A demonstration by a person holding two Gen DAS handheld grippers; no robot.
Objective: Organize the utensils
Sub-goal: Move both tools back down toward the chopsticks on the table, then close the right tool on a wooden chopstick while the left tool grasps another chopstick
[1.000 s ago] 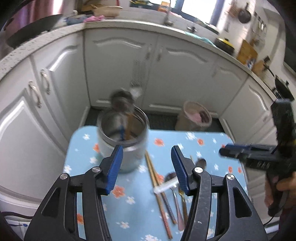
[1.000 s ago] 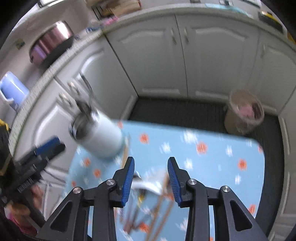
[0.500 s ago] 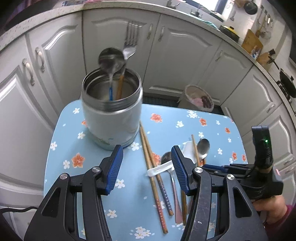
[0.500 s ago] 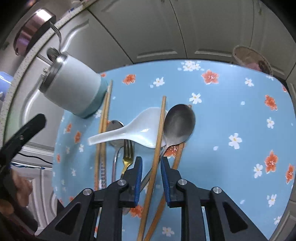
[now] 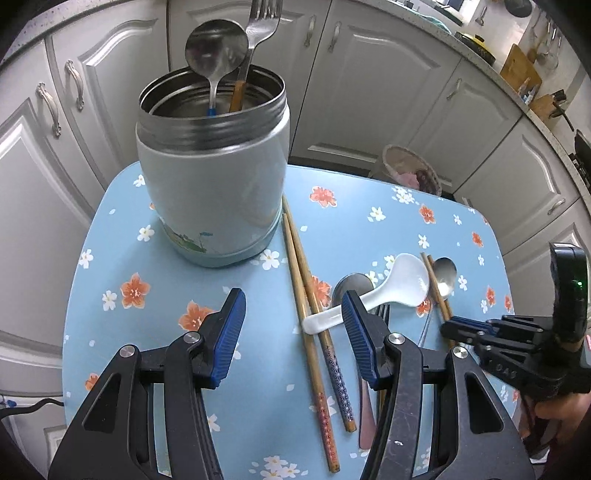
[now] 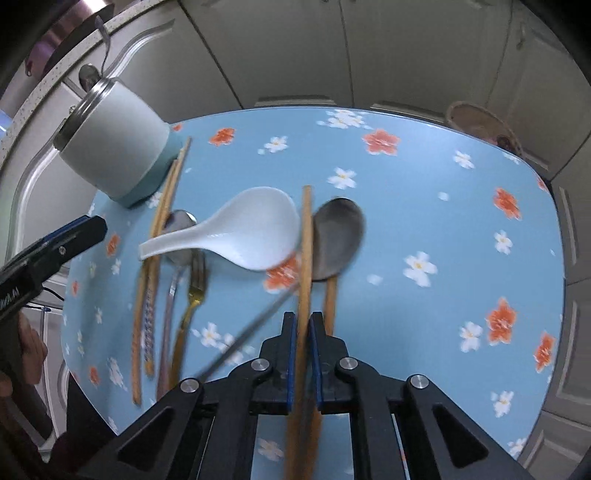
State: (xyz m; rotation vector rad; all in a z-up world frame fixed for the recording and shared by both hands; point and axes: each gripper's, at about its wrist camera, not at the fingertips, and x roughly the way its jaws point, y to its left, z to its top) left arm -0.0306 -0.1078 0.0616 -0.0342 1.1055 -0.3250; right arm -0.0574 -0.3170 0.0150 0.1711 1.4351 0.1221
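Nearest us, our right tongs [image 6: 303, 328] have their blue pads pressed on a single wooden chopstick [image 6: 306, 236], which runs straight away from us between the white ceramic spoon [image 6: 255, 229] and a dark metal spoon [image 6: 336, 240]. Our left tongs [image 5: 293, 325] stand about half open over bare blue cloth, with nothing between the pads.

Just past them the loose utensils crowd the middle of the counter [image 6: 461, 206]: a pair of chopsticks [image 5: 303, 280] reaching to the foot of the container, a gold-handled fork [image 6: 194, 291] and a steel spoon [image 6: 177, 229] partly under the white one. To the right of the dark spoon the flowered cloth lies open up to the rounded far and right edges.

Farther off, at the left far corner, stands the pale steel-rimmed container [image 5: 214, 177], near the edge, holding a spoon [image 5: 216, 48] and a fork [image 5: 262, 22] upright. It carries a small painted motif low on its wall; we can read no writing there.

Beyond are white cabinet doors [image 5: 384, 77] and a bin [image 5: 410, 171] on the floor.
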